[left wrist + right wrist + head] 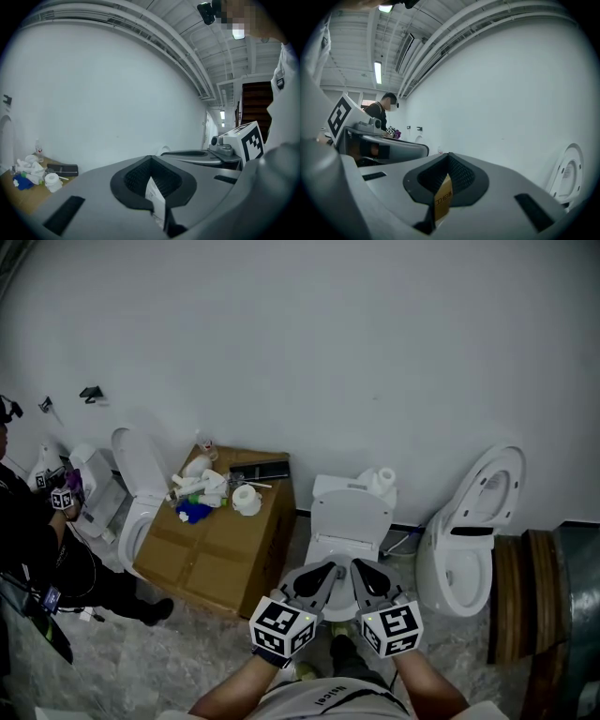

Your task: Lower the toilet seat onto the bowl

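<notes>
The centre toilet [323,601] is the reference. Its seat [349,519] lies flat on the bowl, with a paper roll [383,480] on the tank behind it. Both grippers sit side by side just in front of the bowl, tips toward the seat but not touching it. Left gripper [326,574] [150,172]: jaws pressed together, nothing between them. Right gripper [362,574] [447,169]: same condition, closed and empty. Left of the toilet stands a cardboard box [211,549] carrying loose clutter; beyond it a person [28,535] crouches. Right of the toilet stands a second toilet [469,531], its seat raised upright.
</notes>
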Demonstrator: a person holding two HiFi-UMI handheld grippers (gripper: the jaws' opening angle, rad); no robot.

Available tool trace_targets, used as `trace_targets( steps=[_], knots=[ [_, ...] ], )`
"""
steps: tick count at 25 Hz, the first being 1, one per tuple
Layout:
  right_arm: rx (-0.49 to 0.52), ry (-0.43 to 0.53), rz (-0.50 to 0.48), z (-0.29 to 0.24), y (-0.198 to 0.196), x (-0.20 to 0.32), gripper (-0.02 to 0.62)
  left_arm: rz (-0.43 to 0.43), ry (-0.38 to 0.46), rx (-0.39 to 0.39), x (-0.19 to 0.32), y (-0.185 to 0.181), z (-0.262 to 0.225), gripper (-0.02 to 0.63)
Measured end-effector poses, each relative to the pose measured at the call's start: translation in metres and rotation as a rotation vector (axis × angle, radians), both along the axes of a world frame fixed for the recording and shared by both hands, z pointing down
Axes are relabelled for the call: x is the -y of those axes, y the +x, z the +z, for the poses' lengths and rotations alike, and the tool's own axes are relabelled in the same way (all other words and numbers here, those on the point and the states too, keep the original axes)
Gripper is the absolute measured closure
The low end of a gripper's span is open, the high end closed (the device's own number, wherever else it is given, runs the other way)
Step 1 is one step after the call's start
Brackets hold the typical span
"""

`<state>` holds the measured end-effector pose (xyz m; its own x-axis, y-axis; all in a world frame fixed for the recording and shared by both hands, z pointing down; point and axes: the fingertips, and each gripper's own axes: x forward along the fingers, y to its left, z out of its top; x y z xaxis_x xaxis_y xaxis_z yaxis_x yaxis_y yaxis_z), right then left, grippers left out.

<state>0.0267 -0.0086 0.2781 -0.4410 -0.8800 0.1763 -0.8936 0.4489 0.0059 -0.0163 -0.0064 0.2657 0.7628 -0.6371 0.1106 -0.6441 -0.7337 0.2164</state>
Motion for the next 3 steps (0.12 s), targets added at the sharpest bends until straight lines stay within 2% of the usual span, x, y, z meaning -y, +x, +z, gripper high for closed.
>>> trace_targets(
  steps=[3],
  knots=[
    [0.002,-0.001,-0.007,0.0005,-0.0001,0.0051,0.580,-0.004,0.001,-0.001,0.0054,0.0002,-0.0002,0.597]
  ],
)
